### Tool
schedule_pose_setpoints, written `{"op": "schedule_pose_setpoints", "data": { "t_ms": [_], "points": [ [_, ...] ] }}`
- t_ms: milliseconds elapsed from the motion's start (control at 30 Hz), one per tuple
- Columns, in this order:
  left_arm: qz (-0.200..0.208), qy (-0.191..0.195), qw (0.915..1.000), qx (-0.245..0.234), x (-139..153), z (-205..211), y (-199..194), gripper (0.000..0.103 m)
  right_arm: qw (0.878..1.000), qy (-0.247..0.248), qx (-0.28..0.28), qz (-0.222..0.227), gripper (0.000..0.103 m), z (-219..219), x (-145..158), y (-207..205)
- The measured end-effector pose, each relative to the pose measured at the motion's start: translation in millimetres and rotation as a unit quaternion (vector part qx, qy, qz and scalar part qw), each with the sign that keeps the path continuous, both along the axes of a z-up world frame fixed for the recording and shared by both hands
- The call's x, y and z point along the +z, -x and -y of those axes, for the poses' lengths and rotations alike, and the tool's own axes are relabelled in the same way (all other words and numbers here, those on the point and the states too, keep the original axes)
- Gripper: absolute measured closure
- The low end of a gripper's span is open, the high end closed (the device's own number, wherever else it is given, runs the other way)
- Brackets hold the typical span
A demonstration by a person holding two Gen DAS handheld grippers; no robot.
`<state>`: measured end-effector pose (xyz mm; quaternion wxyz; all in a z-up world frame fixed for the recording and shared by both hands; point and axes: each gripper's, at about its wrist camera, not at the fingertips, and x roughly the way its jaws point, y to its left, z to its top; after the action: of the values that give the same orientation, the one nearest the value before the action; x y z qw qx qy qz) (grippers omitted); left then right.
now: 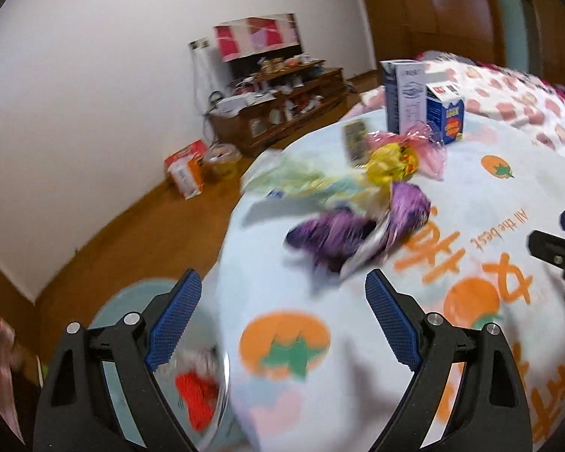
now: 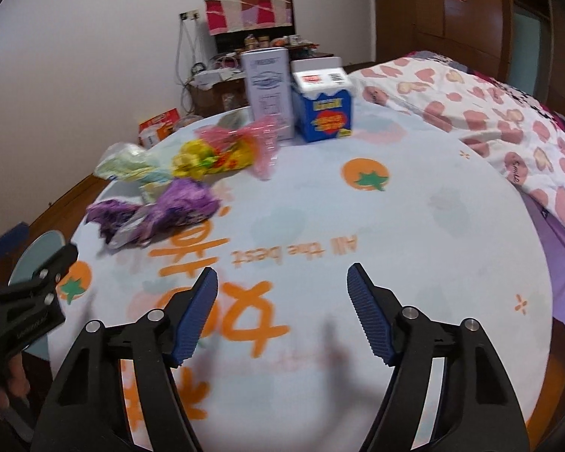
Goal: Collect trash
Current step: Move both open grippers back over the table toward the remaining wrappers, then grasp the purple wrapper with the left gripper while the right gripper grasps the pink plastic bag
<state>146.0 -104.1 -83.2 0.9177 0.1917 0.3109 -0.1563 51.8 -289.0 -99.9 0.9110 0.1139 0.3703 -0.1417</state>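
Crumpled wrappers lie in a pile on the round table's printed cloth (image 2: 414, 226): a purple wrapper (image 2: 169, 211) nearest, then a yellow wrapper (image 2: 211, 158), a pale green wrapper (image 2: 132, 165) and a pink bag (image 2: 261, 143). My right gripper (image 2: 282, 275) hangs open over bare cloth, to the right of and short of the pile, with nothing between its fingers. My left gripper (image 1: 282, 282) is open and empty at the table's left edge, just short of the purple wrapper (image 1: 358, 237). Below its left finger sits a light blue bin (image 1: 109, 312) with red trash (image 1: 194, 399) inside.
A tall white carton (image 2: 269, 90) and a blue box (image 2: 324, 113) stand at the table's far side. A bed with a heart-print quilt (image 2: 508, 132) lies to the right. A cluttered wooden shelf (image 1: 282, 105) stands against the far wall, with boxes (image 1: 186, 169) on the floor nearby.
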Motion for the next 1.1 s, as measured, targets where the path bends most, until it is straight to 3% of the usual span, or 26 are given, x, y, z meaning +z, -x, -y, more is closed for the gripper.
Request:
{"op": "schedule_pose_setpoints", "data": {
  "t_ms": [167, 233, 367, 433, 567, 633, 733, 900, 1100],
  "points": [
    [-0.03, 0.02, 0.9967, -0.072, 0.4, 30.8, -27.7, 0.016, 1.0, -0.015, -0.024, -0.002, 0.032, 26.4, -0.7, 3.0],
    [-0.044, 0.01, 0.9942, -0.098, -8.1, 45.4, -39.4, 0.016, 0.999, -0.018, -0.028, -0.003, 0.032, 32.8, -0.6, 3.5],
    [-0.077, -0.018, 0.9912, -0.106, -33.0, 65.2, -55.6, 0.021, 0.999, -0.025, -0.032, -0.004, 0.032, 39.6, -2.7, 3.7],
    [-0.084, -0.029, 0.9891, -0.117, -37.5, 69.9, -52.2, 0.032, 0.999, -0.03, -0.036, -0.005, 0.032, 43.0, -4.5, 4.5],
    [-0.069, -0.039, 0.9887, -0.127, -36.9, 72.3, -41.3, 0.043, 0.999, -0.038, -0.037, -0.009, 0.032, 44.9, -8.9, 2.8],
    [-0.058, -0.041, 0.9884, -0.134, -35.7, 73.3, -34.8, 0.065, 0.999, -0.038, -0.035, -0.01, 0.032, 42.5, -10.0, 2.9],
    [-0.051, -0.038, 0.9875, -0.145, -31.7, 75.0, -21.8, 0.08, 0.999, -0.037, -0.032, -0.009, 0.032, 38.4, -8.8, 4.6],
    [-0.043, -0.016, 0.986, -0.16, -21.3, 67.5, 9.3, 0.092, 0.999, -0.029, -0.034, -0.003, 0.032, 39.5, -3.2, 7.9],
    [-0.055, 0.044, 0.9879, -0.138, -2.2, 39.7, 31.8, 0.094, 1.0, -0.019, -0.015, 0.002, 0.038, 44.8, 3.9, -14.0]
  ]
}}
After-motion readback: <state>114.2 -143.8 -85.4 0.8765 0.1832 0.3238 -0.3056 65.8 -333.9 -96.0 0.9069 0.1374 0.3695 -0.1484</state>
